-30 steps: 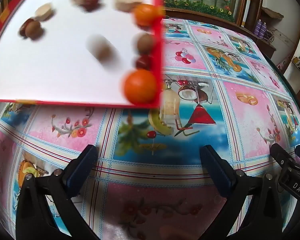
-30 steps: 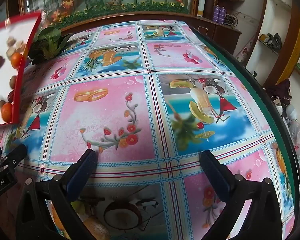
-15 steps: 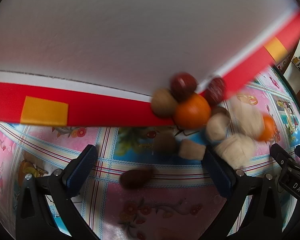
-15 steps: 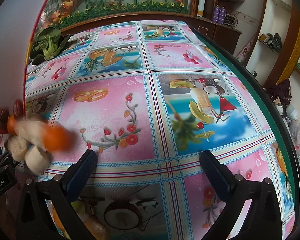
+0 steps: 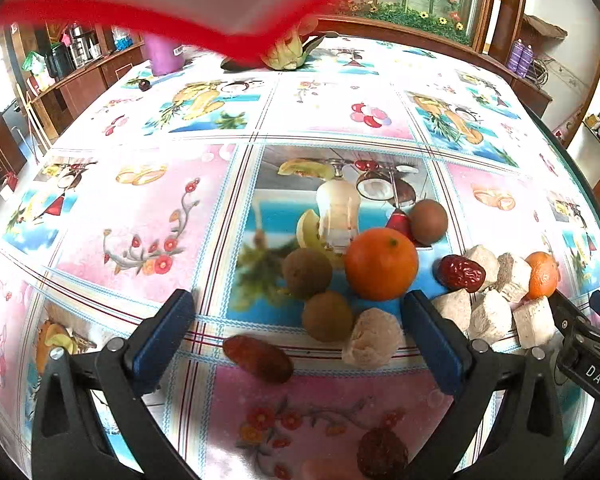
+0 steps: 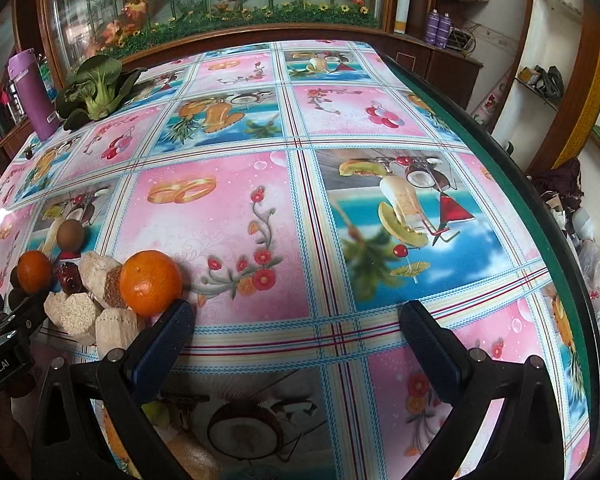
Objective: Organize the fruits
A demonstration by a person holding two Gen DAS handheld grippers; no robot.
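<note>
Loose fruits heaped on the worktop [image 5: 148, 216]: the firm, roll-prone orange [image 5: 381, 264] is best gripped across its middle by either gripper's wide-open, empty fingers [image 5: 160, 336].

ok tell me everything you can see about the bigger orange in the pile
The bigger orange is round, glossy and deep orange, with a finely dimpled peel and a small dark dot on its upper face. It looks whole and unpeeled. It rests on a blue panel of the patterned tablecloth, in the middle of the spilled pile. A brown longan sits close on its left and another just behind it. The left gripper hangs open just in front, not touching it.
</note>
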